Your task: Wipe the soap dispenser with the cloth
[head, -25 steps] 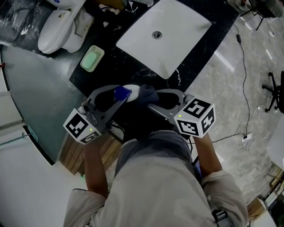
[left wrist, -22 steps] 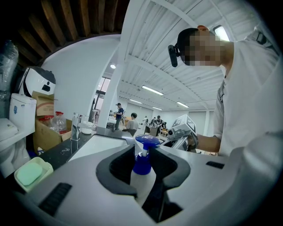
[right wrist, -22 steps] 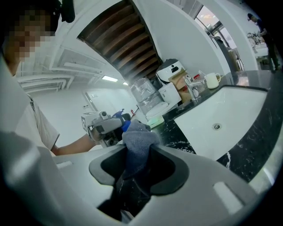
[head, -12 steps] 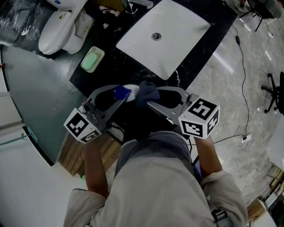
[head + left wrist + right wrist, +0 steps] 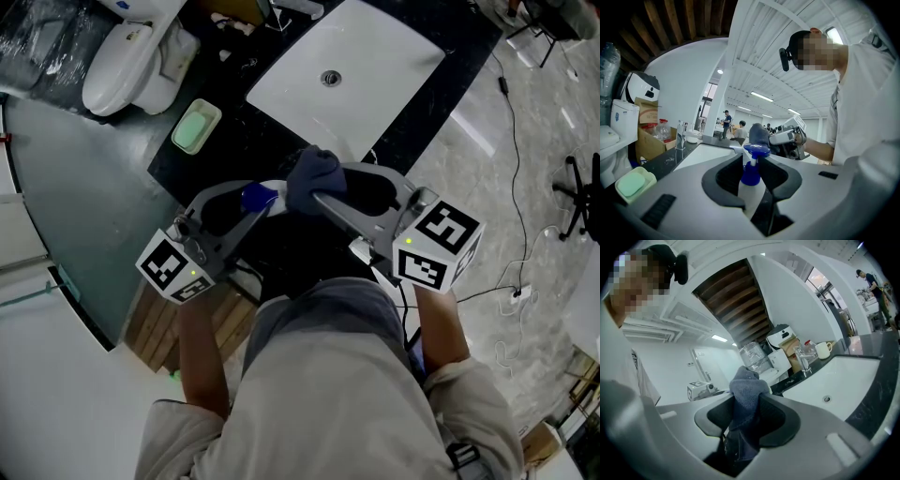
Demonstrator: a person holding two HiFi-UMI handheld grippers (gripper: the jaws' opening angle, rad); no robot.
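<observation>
The soap dispenser (image 5: 274, 191) is a white bottle with a blue pump head (image 5: 756, 149). My left gripper (image 5: 251, 200) is shut on its body and holds it upright over the black counter (image 5: 246, 137). My right gripper (image 5: 323, 186) is shut on a bunched dark blue-grey cloth (image 5: 313, 174). In the head view the cloth sits just right of the pump head and looks higher. Whether it touches the dispenser I cannot tell. In the right gripper view the cloth (image 5: 746, 394) fills the gap between the jaws and sticks out past them. From the left gripper view the cloth (image 5: 759, 134) shows just behind the pump.
A white sink basin (image 5: 361, 89) is set into the counter ahead, with a faucet (image 5: 802, 360) and a mug (image 5: 824, 350) behind it. A green soap dish (image 5: 195, 127) lies to the left, near a toilet (image 5: 127, 56). Cables (image 5: 518, 141) run over the floor at the right.
My right gripper has risen and moved toward the sink with the cloth, which now stands higher beside the pump head. The left gripper and the dispenser have not moved.
</observation>
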